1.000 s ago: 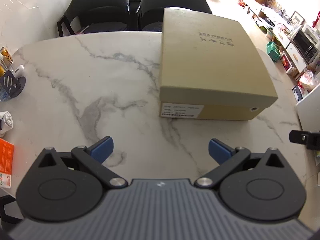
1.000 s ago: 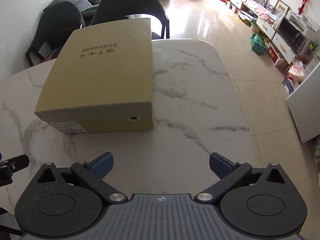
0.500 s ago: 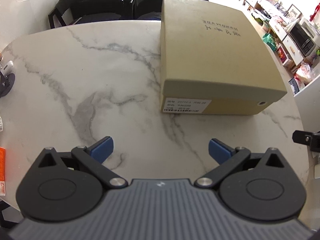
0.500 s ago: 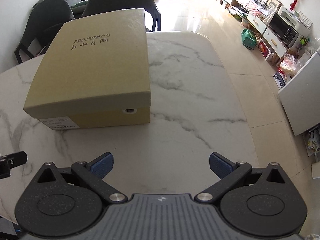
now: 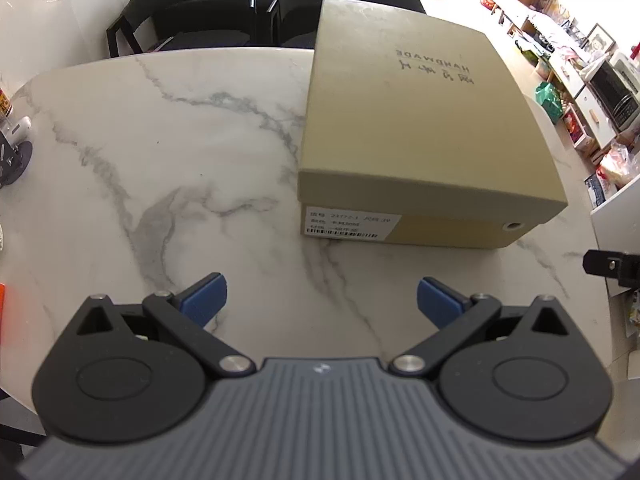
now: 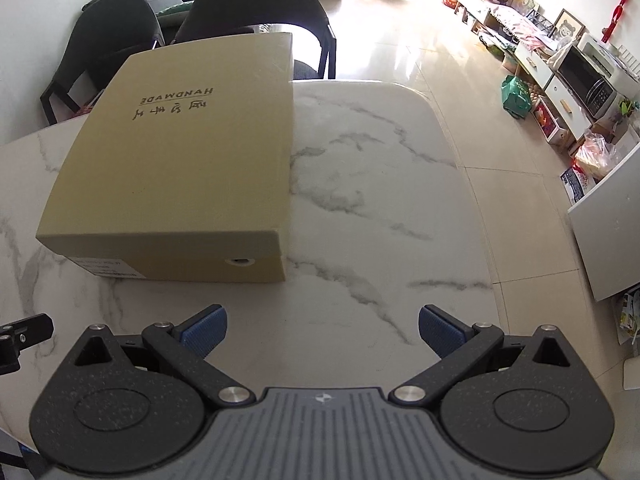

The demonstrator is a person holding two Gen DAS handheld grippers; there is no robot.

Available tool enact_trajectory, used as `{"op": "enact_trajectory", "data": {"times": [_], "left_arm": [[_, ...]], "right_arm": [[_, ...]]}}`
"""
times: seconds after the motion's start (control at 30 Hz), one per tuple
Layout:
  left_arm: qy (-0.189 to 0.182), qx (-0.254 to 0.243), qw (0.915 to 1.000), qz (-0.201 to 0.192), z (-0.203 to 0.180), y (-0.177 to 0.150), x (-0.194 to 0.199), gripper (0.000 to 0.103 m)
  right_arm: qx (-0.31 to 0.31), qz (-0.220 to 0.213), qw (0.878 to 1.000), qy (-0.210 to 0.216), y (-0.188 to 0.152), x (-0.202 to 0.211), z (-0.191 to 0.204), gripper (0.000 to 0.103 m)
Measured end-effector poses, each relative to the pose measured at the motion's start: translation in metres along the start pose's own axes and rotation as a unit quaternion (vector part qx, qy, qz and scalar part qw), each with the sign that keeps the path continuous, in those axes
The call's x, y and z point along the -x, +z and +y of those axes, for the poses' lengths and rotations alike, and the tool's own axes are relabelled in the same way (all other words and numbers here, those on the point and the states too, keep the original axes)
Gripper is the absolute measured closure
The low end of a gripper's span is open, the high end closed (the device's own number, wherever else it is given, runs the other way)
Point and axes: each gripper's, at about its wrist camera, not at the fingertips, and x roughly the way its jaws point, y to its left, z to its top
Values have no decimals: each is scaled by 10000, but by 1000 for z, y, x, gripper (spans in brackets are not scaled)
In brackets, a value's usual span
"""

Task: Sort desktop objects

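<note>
- The left gripper (image 5: 319,294) is hovering low over the marble counter (image 5: 160,168) with its 2 blue pads (image 5: 204,298) spread wide and nothing lying between them; it is released.
- The right gripper (image 6: 320,326) is sitting in the same pose over the counter's right part, its jaws also parted and empty.
- Each gripper is showing at the edge of the other's view, so the 2 are working side by side at the near edge of the counter.
- The closed tan shoebox (image 5: 424,120) is lying ahead of both grippers: forward and to the right of the left one, forward and to the left of the right one (image 6: 180,168), so it is sitting roughly between their lines of sight.
- Its long axis is running away from the grippers, with the short labelled end (image 5: 352,224) facing them and the lid fully seated.
- Neither gripper is touching the box; bare marble is separating each from that near end, and neither looks clearly nearer.
- The coming move probably turns on that lid, which looks wider than 1 gripper's spread, so a 2-sided lift seems likely.
- Small objects (image 5: 12,148) are clustering at the far left edge of the counter, nearer the left gripper, too cropped to identify.
</note>
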Motion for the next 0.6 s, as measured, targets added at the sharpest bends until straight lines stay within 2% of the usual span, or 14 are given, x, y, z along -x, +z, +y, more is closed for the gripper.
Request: {"op": "enact_trajectory", "data": {"times": [0.37,0.5,0.6], "left_arm": [[112,-82,9997,180,1,-8,-39,0],[195,-228,9995,140,4,-14,-67,0],[219,-241,9995,-42,8,-18,-84,0]], "right_arm": [[39,198,9998,-15,-24,-34,-3,1],[-25,128,9999,79,-36,-61,-2,1],[-23,30,9997,222,-44,-80,0,1]]}}
